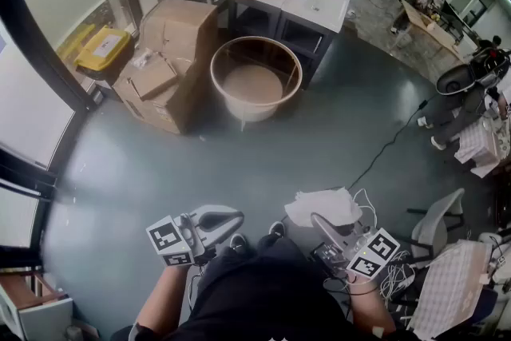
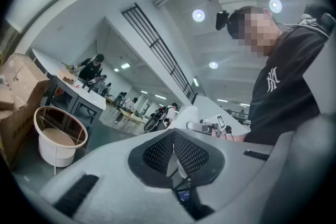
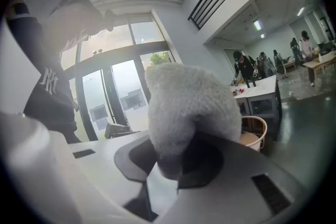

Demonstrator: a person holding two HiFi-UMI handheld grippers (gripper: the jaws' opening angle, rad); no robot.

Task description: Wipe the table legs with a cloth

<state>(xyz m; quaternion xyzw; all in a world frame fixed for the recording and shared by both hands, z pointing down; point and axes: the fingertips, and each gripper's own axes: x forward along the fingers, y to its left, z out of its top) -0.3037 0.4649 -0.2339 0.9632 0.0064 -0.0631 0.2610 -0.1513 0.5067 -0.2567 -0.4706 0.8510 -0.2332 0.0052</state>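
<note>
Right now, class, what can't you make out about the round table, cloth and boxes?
Round table: legs mostly hidden under its top, head view.
Cloth: pinched end buried inside the right gripper, right gripper view.
Cardboard boxes: cut off at the left edge, left gripper view.

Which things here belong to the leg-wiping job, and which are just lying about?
Job: cloth, clamped in right claw; left claw, shut, empty; round table or white table, whichever is meant.
Lying about: boxes, yellow bin, chair, cable.

Cardboard boxes (image 1: pixel 172 60) far left, yellow bin (image 1: pixel 102 50) beside them, round tub (image 1: pixel 255 80) just right, cable (image 1: pixel 391 144), chair (image 1: pixel 437 221) near right.
</note>
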